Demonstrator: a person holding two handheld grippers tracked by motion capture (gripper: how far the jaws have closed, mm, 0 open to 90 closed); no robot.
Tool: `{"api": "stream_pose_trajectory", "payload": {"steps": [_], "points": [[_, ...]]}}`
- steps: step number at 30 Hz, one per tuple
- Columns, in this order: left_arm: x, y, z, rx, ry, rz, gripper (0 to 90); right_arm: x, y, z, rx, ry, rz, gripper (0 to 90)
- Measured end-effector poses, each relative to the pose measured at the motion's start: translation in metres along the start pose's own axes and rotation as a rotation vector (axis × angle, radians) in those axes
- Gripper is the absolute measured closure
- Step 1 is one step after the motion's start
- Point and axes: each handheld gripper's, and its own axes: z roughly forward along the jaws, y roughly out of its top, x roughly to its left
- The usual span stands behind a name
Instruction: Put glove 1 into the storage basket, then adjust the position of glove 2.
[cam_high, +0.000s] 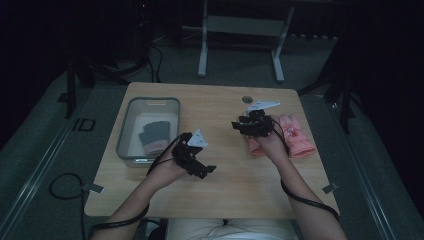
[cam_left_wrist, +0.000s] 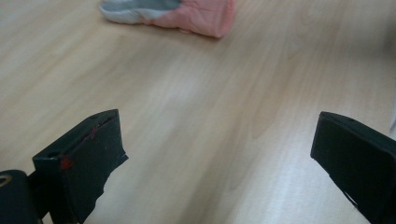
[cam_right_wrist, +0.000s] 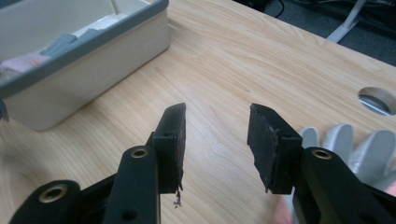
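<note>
Left gripper (cam_high: 209, 170): hovering over bare table (cam_high: 235, 175), jaws spread wide, gripping nothing.
Right gripper (cam_high: 235, 125): hanging just above the pink gloves (cam_high: 299, 137), jaws partly parted and empty.
Pink gloves: lying at the table's right side, well apart from the left gripper.
Bin (cam_high: 125, 131): sitting left, holding a dark glove (cam_high: 156, 134).

open right claw (cam_right_wrist: 215, 140) above table (cam_right_wrist: 233, 60), bin (cam_right_wrist: 93, 51) beyond.

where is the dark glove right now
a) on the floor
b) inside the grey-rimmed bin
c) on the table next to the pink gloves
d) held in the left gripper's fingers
b: in the high view the dark glove lies inside the bin at the table's left, clear of both grippers.
</note>
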Motion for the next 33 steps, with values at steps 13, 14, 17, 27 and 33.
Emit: {"api": "stream_pose_trajectory", "payload": {"steps": [13,14,17,27,33], "points": [[-0.031,-0.038,0.034,0.015,0.052,0.039,2.2,-0.034,-0.024,-0.007,0.036,-0.068,-0.002,59.6],[-0.033,-0.043,0.038,0.026,0.037,0.029,2.2,-0.039,-0.028,-0.008,0.04,-0.08,0.004,59.6],[-0.037,-0.053,0.042,0.021,0.064,0.019,2.2,-0.045,-0.032,-0.01,0.041,-0.088,0.016,59.9],[-0.04,-0.066,0.037,-0.022,0.107,-0.033,2.3,-0.063,-0.036,0.0,0.074,-0.138,0.019,60.7],[-0.039,-0.071,0.033,-0.015,0.1,-0.055,2.3,-0.076,-0.039,0.023,0.142,-0.155,0.046,59.2]]}}
